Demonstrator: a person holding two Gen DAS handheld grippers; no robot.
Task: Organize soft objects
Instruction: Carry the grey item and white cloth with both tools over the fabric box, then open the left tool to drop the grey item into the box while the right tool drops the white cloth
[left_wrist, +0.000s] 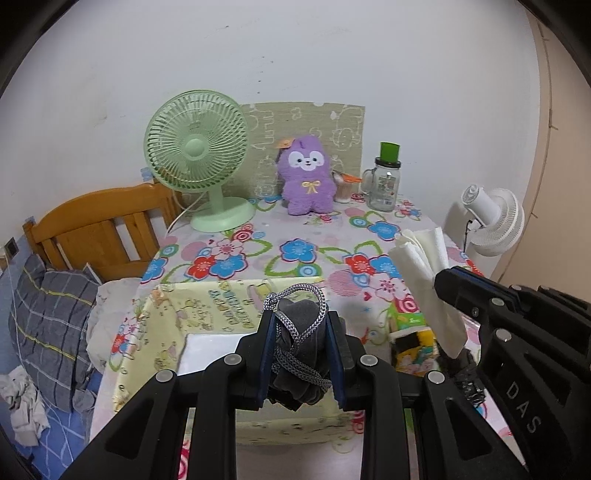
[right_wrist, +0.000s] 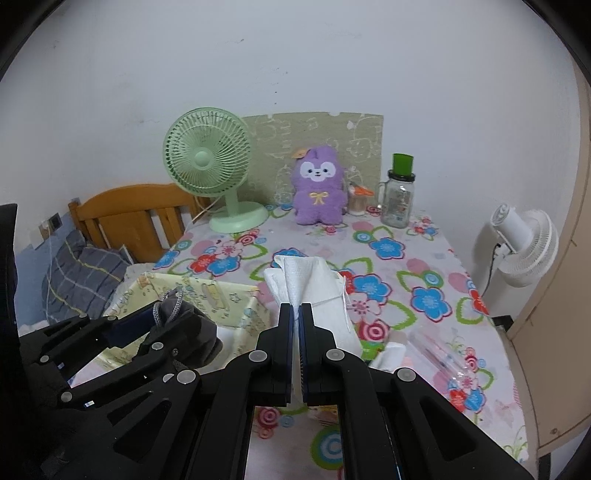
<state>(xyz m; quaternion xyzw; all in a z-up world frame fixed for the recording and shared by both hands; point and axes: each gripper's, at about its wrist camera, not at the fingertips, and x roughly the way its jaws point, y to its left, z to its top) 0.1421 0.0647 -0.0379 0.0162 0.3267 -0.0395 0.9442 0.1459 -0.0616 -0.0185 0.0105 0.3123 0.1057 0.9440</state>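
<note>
Left wrist view: our left gripper (left_wrist: 301, 325) has its fingers clamped on a grey drawstring pouch (left_wrist: 299, 332), above the yellow fabric bin (left_wrist: 207, 306) at the table's (left_wrist: 314, 236) near left.

Right wrist view: our right gripper (right_wrist: 300, 314) has its fingers pressed fully together on a white folded cloth (right_wrist: 314, 284), above the table's middle.

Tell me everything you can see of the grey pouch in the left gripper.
The grey pouch is a soft, suede-like dark grey bag, bunched and wrinkled, with a silver-grey braided drawstring looped over its top and tangled down its front. The left gripper is shut on its sides, holding it upright above the yellow fabric box. Its bottom is hidden.
</note>
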